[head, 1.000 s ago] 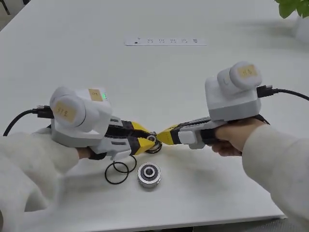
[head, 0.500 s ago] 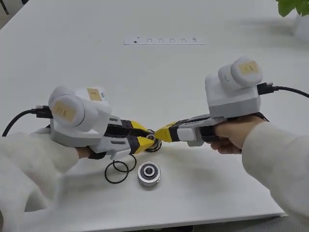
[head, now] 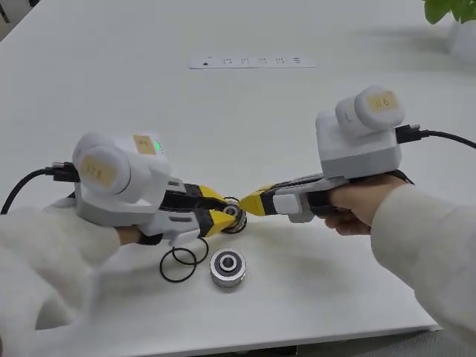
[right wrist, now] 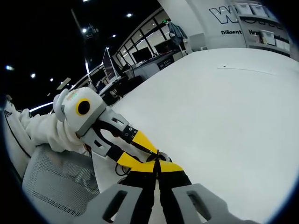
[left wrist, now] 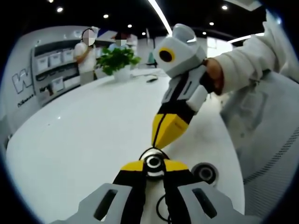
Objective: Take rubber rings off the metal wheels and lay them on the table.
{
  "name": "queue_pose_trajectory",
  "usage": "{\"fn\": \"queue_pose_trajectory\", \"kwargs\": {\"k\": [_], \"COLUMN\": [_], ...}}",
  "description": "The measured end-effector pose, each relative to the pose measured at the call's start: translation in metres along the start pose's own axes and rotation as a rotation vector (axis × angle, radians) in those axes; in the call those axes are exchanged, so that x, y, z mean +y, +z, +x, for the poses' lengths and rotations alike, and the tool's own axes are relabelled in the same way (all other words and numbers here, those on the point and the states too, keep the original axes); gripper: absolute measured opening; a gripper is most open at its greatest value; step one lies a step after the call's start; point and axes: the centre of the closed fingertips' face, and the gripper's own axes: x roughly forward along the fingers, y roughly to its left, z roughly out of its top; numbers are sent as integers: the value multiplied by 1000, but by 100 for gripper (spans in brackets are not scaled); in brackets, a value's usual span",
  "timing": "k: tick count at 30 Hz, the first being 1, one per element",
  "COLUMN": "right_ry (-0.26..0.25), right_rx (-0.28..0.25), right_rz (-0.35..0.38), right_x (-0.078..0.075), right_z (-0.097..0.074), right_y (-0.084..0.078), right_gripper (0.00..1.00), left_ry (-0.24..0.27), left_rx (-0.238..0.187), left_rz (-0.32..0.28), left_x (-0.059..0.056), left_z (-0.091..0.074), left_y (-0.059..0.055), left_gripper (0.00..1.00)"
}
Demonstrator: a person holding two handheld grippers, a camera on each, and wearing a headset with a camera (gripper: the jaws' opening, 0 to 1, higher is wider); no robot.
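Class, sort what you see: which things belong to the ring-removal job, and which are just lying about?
Job in hand:
left gripper, right gripper, held wheel, second wheel, loose rubber rings.

Lying about:
power strip, plant.

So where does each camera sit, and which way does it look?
Head view: on the head, looking down at the table; both sleeves, left gripper and right gripper show.
Left gripper view: on that gripper, looking along its jaws, shut on a metal wheel, toward a plant.
Right gripper view: on that gripper, looking along its shut jaws, back at the left one.
Shared: each gripper view shows the other gripper.
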Motion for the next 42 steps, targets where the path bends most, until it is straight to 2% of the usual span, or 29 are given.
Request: {"fn": "queue_pose_trajectory", "kwargs": {"k": [3, 12, 20, 27, 31, 34, 38, 42], "right_ry": [-1, -8, -9, -6, 0, 11, 27, 43], "right_rx": [2, -3, -10, -26, -35, -54, -71, -72], "right_rz": [-1, 1, 6, 13, 13, 19, 31, 29], "right_x": [0, -1, -1, 0, 2, 6, 11, 17], "right_z": [0, -2, -4, -6, -6, -6, -6, -4], "right_y": [0, 2, 4, 8, 11, 16, 20, 20], "right_gripper": [0, 0, 0, 0, 0, 0, 0, 0], "left_ry": [-11, -9, 47, 82, 95, 104, 107, 116], "left_rx": [10, -45, -55, -78, -83, -81, -71, -57], "left_rz": [1, -5, 39, 53, 50, 47, 10, 4], "left_x": [0, 4, 15, 19, 16, 11, 5, 1], "left_z": [-6, -30, -50, -68, -76, -83, -89, -93], "left_y": [2, 25, 38, 46, 44, 36, 24, 19], "left_gripper": [17, 35, 49, 61, 66, 67, 68, 71]}}
